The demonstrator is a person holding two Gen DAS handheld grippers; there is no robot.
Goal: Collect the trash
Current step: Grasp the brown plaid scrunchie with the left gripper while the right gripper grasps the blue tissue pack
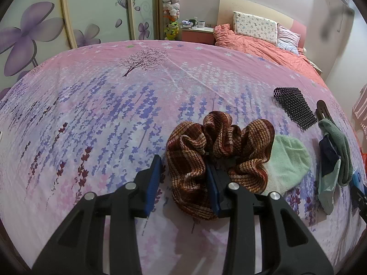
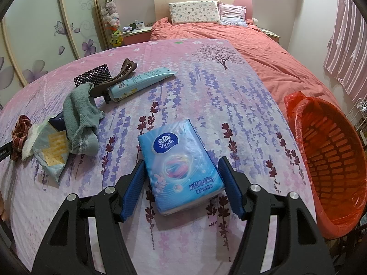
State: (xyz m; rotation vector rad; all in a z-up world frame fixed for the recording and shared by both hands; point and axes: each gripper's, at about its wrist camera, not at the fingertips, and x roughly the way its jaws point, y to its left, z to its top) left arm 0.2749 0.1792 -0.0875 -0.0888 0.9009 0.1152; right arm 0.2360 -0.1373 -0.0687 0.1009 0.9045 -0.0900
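Here, every place is given from the blue Vinda soft pack of tissues, near things first.

Right gripper (image 2: 182,188): jaws spread wide, one blue pad on each long side of the blue plastic-wrapped Vinda tissue pack (image 2: 181,167), seemingly not yet touching it.
Tissue pack handling: judged light and squashy under a slick film; a squeeze across the narrow middle should hold, though the wrap may slide.
Red plastic basket lined with a red bag (image 2: 330,160): just right of the pack, off the bed's edge, mouth open; likely the place for trash.
Opened cracker packet, pale wrapper with square crackers showing (image 2: 54,153): left of the pack; judged light, crinkly and fragile, best pinched by the wrapper edge with the open end up.
Grey-green fuzzy sock (image 2: 80,123): left of the pack, draped over the cracker packet; soft, limp.
Left gripper (image 1: 183,174): far left of the pack, jaws apart, straddling one fold of the brown-and-red striped knitted scarf (image 1: 218,151); not pinching yet.
Scarf handling: soft, bunched, light; any thick fold will do.
Mint-green terry cloth (image 1: 286,167): touching the scarf's right side.
Pale blue squeezed tube (image 2: 142,80): beyond the sock; judged pliable, easy to grip mid-body.
Brown plastic hair clip (image 2: 114,80): resting against the tube.
Dark beaded mat (image 2: 94,75): farthest, behind the clip.
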